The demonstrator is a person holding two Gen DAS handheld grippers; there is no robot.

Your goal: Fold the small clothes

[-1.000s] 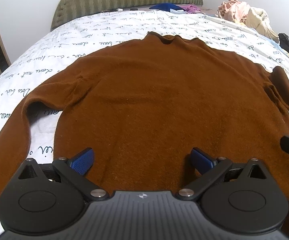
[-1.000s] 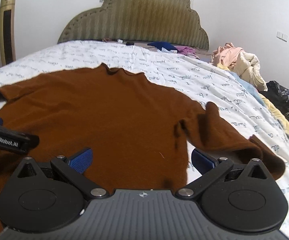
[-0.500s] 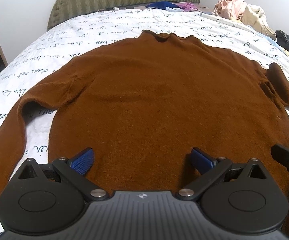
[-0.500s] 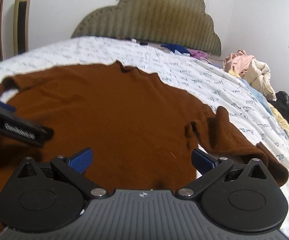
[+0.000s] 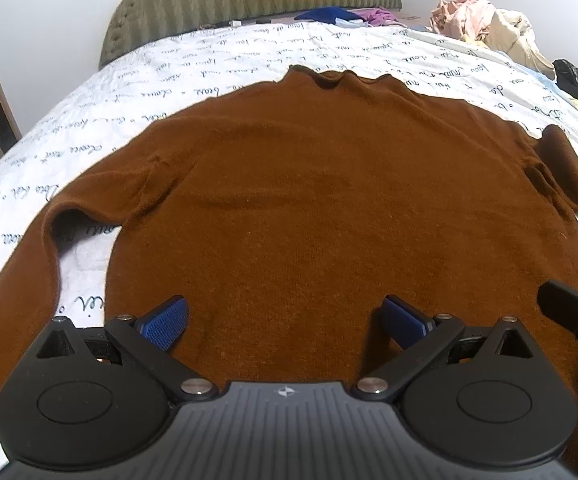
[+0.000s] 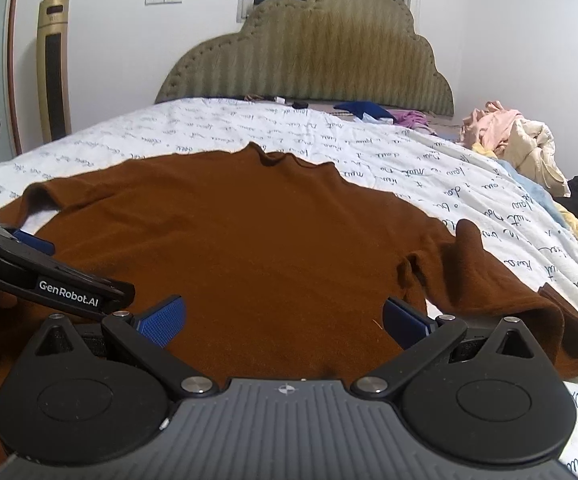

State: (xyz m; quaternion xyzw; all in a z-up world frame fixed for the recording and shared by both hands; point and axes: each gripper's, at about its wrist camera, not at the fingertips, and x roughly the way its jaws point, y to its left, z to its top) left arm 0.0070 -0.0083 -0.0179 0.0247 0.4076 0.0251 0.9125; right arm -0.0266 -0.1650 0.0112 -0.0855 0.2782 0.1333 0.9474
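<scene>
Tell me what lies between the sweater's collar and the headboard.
Only bare printed sheet lies between the sweater collar and the headboard; small items sit at the headboard's foot. The right wrist view shows it best.

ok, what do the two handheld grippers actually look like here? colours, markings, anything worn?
Both look identical. The left gripper and right gripper each have a matte black body: two round discs, a ribbed grey centre plate with a small compass-like logo, silver pivot pins, black linkage arms. Finger pads are blue and textured. Seen from the right wrist camera, the left gripper's side carries white "GenRobot.AI" lettering. No cables or sleeves are clearly visible.
</scene>
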